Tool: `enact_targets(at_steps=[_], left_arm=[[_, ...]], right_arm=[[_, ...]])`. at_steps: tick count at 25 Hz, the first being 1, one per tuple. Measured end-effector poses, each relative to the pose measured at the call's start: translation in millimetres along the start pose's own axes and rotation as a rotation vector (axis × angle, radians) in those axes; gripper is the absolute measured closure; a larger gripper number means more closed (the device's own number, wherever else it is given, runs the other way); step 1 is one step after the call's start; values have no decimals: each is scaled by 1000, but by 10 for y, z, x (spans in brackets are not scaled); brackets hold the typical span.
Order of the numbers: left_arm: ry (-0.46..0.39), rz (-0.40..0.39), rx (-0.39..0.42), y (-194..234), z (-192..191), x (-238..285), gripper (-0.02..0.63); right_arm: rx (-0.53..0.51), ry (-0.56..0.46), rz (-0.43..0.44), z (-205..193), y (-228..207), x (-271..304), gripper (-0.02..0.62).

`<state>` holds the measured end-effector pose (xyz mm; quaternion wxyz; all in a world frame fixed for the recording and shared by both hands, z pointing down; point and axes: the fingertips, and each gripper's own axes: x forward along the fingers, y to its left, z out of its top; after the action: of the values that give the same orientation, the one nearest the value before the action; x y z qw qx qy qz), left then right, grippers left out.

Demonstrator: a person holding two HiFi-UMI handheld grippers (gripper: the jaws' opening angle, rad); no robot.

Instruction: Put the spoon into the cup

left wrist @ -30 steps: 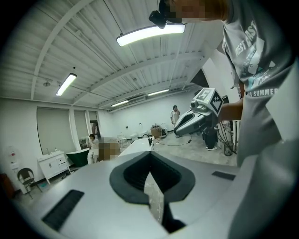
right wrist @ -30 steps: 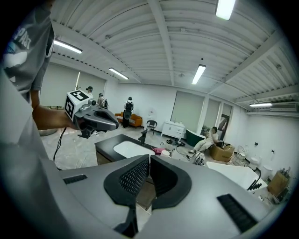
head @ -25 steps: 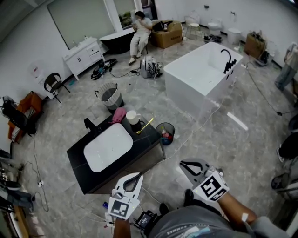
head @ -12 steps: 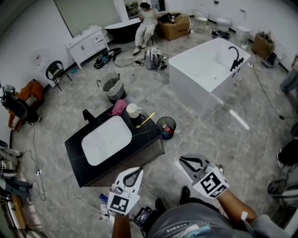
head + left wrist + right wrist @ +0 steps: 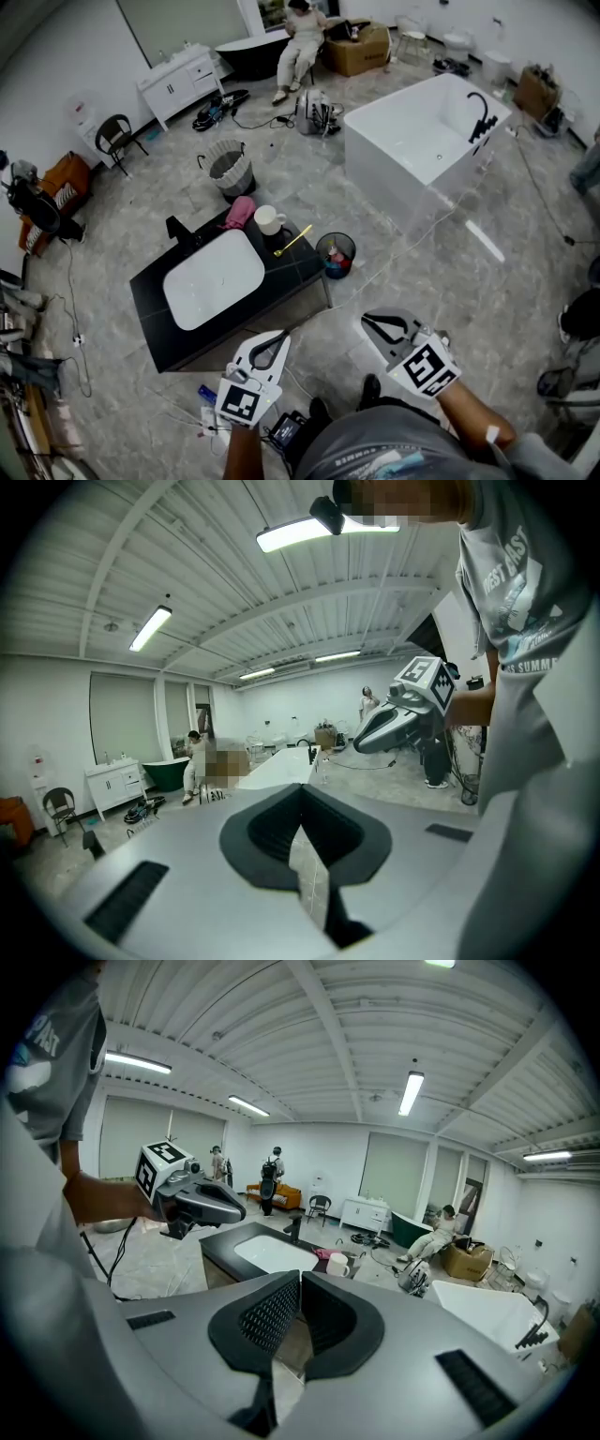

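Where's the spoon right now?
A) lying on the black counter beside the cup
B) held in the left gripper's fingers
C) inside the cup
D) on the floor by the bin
A: in the head view the yellow spoon lies flat on the black counter, just beside the white cup and not in it.

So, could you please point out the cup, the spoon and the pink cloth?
cup [image 5: 268, 220], head view, on its white side wall.
spoon [image 5: 293, 241], head view, middle of its yellow handle.
pink cloth [image 5: 240, 210], head view, centre of the bundle.
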<state>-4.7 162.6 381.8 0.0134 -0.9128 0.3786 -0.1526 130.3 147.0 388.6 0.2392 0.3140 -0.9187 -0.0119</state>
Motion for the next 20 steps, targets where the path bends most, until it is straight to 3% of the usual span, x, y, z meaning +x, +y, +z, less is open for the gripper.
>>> enact_targets(at_steps=[8, 13, 16, 20], left_arm=[[17, -31, -54, -174, -17, 93, 603], [25, -58, -82, -160, -216, 45, 603], [66, -82, -62, 43, -304, -94, 603], [29, -63, -68, 438, -263, -242, 603]], right_arm=[[42, 1, 83, -140, 131, 21, 563], [79, 42, 78, -296, 114, 197, 563], [114, 28, 44, -118, 137, 291, 563], [81, 23, 34, 175, 188, 521, 563]])
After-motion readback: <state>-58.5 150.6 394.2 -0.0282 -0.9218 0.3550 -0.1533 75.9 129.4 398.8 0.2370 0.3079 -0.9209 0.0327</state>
